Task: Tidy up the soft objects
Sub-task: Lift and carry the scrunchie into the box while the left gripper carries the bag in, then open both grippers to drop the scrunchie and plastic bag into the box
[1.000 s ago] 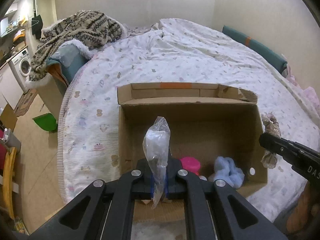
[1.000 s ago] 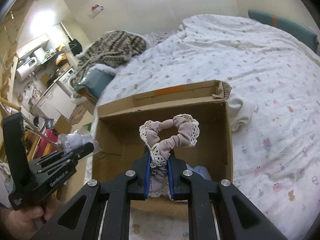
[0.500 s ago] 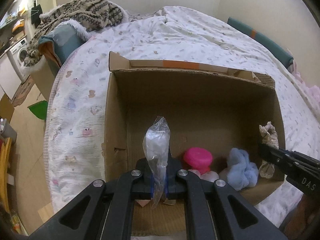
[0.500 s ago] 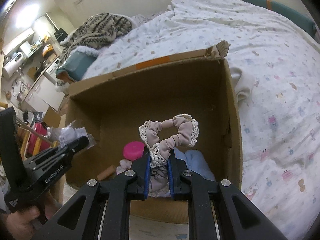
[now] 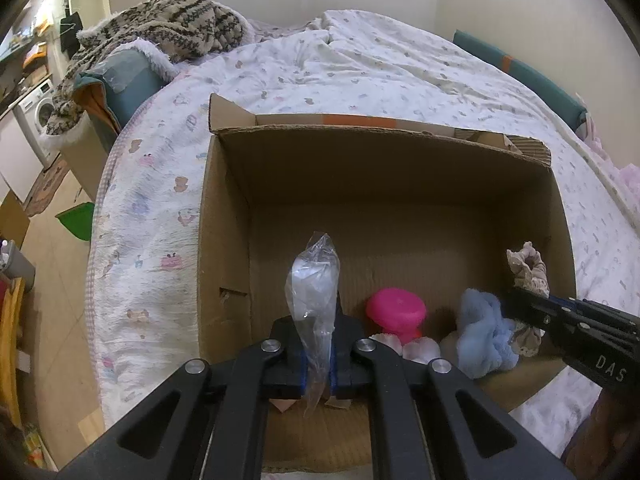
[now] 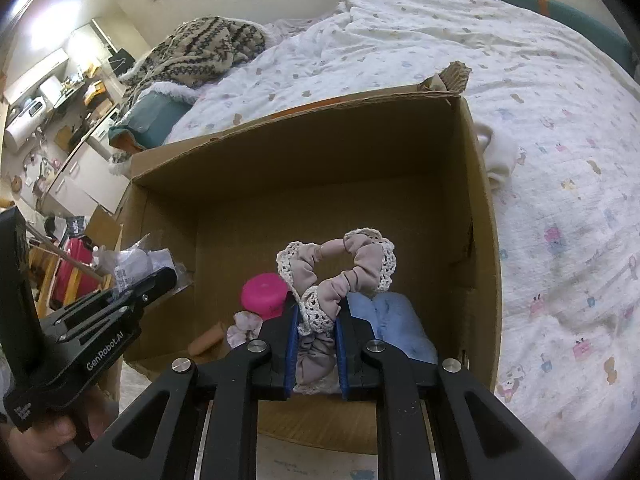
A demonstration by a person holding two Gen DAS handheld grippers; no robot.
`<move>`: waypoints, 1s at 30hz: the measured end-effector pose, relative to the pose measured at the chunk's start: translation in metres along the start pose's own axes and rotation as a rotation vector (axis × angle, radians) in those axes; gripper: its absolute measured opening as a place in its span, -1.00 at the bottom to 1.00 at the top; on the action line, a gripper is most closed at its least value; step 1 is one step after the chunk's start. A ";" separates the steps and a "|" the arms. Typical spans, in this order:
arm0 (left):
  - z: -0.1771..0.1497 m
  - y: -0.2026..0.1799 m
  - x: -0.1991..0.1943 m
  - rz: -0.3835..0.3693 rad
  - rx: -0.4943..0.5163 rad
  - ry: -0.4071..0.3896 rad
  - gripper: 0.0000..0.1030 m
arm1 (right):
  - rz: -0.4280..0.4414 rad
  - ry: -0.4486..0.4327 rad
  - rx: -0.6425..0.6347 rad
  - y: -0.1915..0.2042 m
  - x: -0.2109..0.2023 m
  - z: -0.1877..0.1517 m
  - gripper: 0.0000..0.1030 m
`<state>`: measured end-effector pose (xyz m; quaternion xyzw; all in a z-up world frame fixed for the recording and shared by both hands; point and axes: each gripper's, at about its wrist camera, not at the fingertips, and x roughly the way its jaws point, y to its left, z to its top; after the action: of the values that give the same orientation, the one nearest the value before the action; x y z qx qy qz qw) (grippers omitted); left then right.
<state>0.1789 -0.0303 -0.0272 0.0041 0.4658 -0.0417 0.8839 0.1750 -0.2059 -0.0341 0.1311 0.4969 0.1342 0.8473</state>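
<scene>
lace-trimmed scrunchie (image 6: 340,268), light and squashy, is pinched mid-band by the right hand-held gripper (image 6: 316,344); the left hand-held gripper (image 5: 318,356) pinches a crinkly plastic bag (image 5: 314,292).

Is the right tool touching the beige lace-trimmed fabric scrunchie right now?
Touching. In the right wrist view the right tool is shut on the beige lace-trimmed fabric scrunchie; both blue pads press its bunched lower part, with no gap either side.

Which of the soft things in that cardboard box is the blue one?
The fluffy blue bundle lying at the right of the box floor, beside the pink round thing. The little pale puffs between them are whitish.
</scene>
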 end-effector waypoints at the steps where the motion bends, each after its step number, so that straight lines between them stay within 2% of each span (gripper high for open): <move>1: 0.000 -0.001 0.000 -0.002 0.002 0.000 -0.87 | 0.001 0.001 0.006 -0.001 0.000 0.000 -0.67; 8: 0.000 -0.007 0.000 -0.006 0.036 -0.001 -0.80 | 0.005 0.004 0.029 -0.003 0.001 0.001 -0.50; 9: 0.000 -0.007 0.000 -0.004 0.041 -0.001 -0.77 | 0.003 0.002 0.032 -0.003 0.001 0.001 -0.42; 11: -0.001 -0.008 -0.001 -0.014 0.041 -0.003 -0.55 | 0.004 -0.002 0.038 -0.005 -0.001 0.001 -0.30; 14: 0.001 -0.007 -0.006 -0.013 0.042 -0.022 -0.40 | 0.012 -0.021 0.048 -0.007 -0.004 0.001 0.10; 17: 0.001 -0.008 -0.011 -0.010 0.045 -0.039 -0.15 | 0.007 -0.042 0.041 -0.007 -0.010 0.003 0.18; 20: 0.002 -0.009 -0.019 -0.011 0.051 -0.063 -0.06 | 0.002 -0.078 0.043 -0.007 -0.019 0.005 0.39; 23: 0.003 -0.010 -0.027 -0.026 0.054 -0.059 -0.05 | -0.008 -0.125 0.037 -0.006 -0.032 0.006 0.49; 25: 0.003 -0.007 -0.037 -0.019 0.039 -0.068 -0.05 | -0.029 -0.152 0.039 -0.006 -0.042 0.005 0.66; 27: 0.001 -0.004 -0.049 0.006 0.022 -0.088 -0.04 | -0.038 -0.177 0.039 -0.006 -0.053 0.003 0.93; 28: 0.002 -0.004 -0.055 0.003 0.022 -0.094 -0.01 | -0.038 -0.189 0.034 -0.004 -0.059 0.003 0.94; 30: 0.004 0.000 -0.069 0.002 0.004 -0.110 0.19 | -0.053 -0.214 0.022 -0.002 -0.071 0.002 0.95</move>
<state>0.1432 -0.0259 0.0322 0.0039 0.4164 -0.0421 0.9082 0.1436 -0.2333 0.0229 0.1408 0.4085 0.0914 0.8972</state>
